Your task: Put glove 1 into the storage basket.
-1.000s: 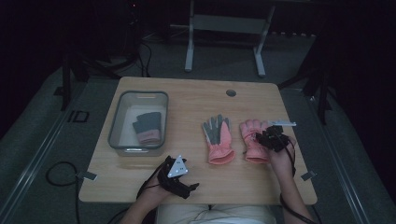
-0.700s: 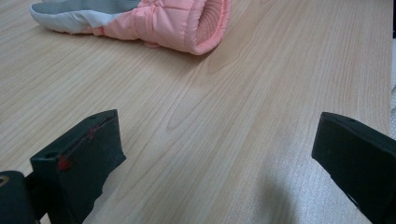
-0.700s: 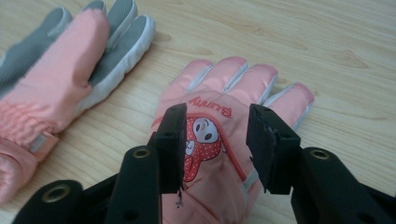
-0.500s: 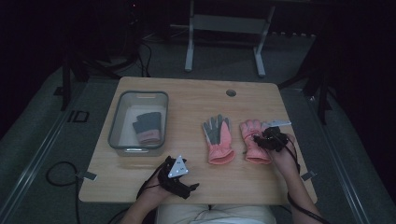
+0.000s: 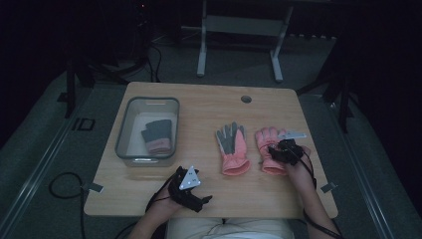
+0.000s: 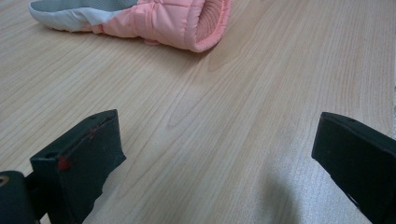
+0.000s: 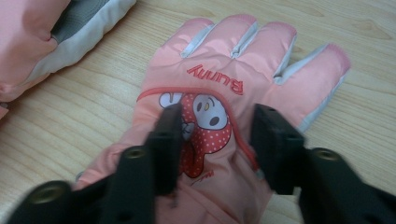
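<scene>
Two pink gloves lie side by side on the wooden table. The middle glove shows its grey palm. The right glove lies back up, with a bunny patch. My right gripper is down on that glove's back. Its jaws have just been closing and stand either side of the patch, with the fabric between them still flat and not pinched. My left gripper rests open near the front edge with bare table between its jaws.
A clear plastic bin stands at the table's left with a dark glove with a pink cuff inside. A round cable hole sits near the far edge. Cables trail off the front of the table.
My right gripper has sunk slightly onto the right glove. The left gripper and both gloves have stayed where they were.
</scene>
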Tool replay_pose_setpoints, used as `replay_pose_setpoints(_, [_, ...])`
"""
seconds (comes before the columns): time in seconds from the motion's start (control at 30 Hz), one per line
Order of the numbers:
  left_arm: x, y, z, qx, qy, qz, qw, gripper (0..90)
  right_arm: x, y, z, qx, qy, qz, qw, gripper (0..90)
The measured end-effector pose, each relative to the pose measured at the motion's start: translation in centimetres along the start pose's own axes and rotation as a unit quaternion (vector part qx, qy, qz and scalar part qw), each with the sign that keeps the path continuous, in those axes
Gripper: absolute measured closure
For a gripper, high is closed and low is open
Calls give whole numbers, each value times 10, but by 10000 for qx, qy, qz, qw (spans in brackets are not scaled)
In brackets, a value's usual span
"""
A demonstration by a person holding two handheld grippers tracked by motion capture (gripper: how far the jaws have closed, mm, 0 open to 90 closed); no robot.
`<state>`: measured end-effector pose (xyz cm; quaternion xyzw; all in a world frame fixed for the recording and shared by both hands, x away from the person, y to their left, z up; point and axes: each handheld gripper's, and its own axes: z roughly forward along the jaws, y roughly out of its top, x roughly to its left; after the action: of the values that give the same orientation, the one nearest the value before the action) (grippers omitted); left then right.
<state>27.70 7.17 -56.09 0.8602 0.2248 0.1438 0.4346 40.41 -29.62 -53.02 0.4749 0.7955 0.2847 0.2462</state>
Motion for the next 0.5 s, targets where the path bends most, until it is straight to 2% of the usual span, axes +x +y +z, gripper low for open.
replay_pose_setpoints(0.1, [0, 0, 0, 8, 0, 0, 10000, 14, 3, 1, -1, 27, -3, 95, 10000, 778])
replay_pose_setpoints(0.17, [0, 0, 0, -5, -2, -4, 10000, 14, 3, 4, -3, 8, -7, 197, 9998, 832])
replay_pose_setpoints(0.37, [0, 0, 0, -10, -8, -3, 10000, 14, 5, 19, -19, -87, -91, 360, 9993, 855])
replay_pose_setpoints(0.43, [0, 0, 0, -10, -2, 2, 10000, 14, 8, 31, -31, -245, -155, 399, 9988, 855])
replay_pose_setpoints(0.47, [0, 0, 0, -10, -1, 1, 10000, 14, 8, 31, -31, -245, -155, 399, 9988, 855])
replay_pose_setpoints(0.5, [1, 0, 0, -11, 1, -3, 10000, 14, 9, 39, -40, -367, -168, 436, 9982, 856])
